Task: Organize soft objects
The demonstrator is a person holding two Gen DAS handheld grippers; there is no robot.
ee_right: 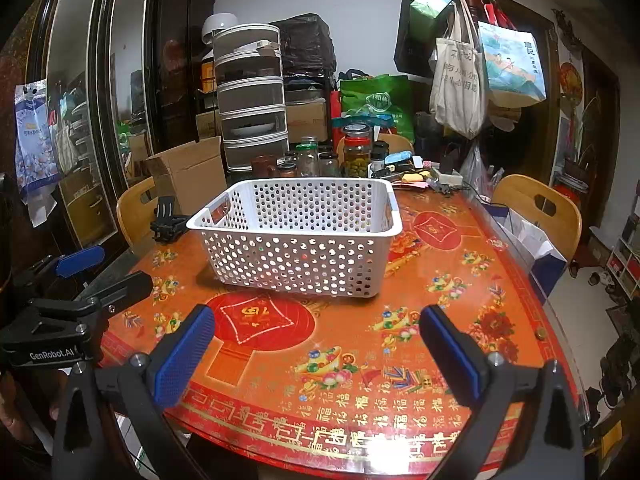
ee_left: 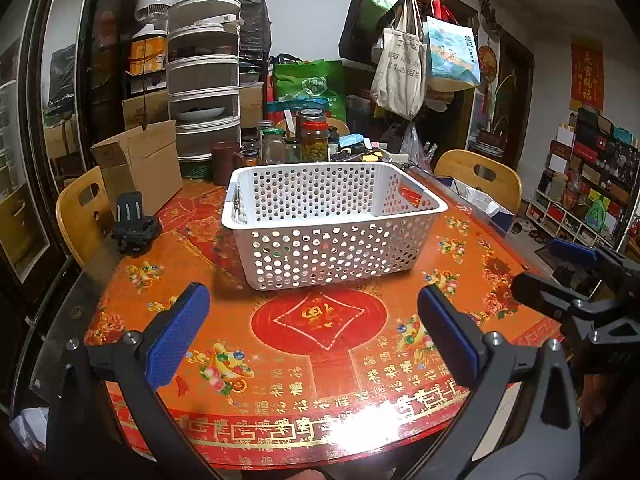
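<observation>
"GenRobot.AI" in white on the black body of the left gripper (ee_right: 74, 276), seen from the right wrist view. Tablecloth (ee_right: 360, 400) printed with rows of 福 near the front edge, another 福 upside down in the red circle (ee_right: 256, 318). Red wall scroll (ee_left: 586, 76) reads 天官赐福. Blue paper bag (ee_right: 510, 68) and canvas tote (ee_right: 458, 76) carry Chinese characters, too small to read.

A white perforated plastic basket (ee_right: 304, 236) sits on a red-and-orange patterned table (ee_right: 360, 360), the right gripper (ee_right: 316, 344) hovering spread wide before it, the left gripper (ee_right: 80, 272) at the table's left edge.
</observation>
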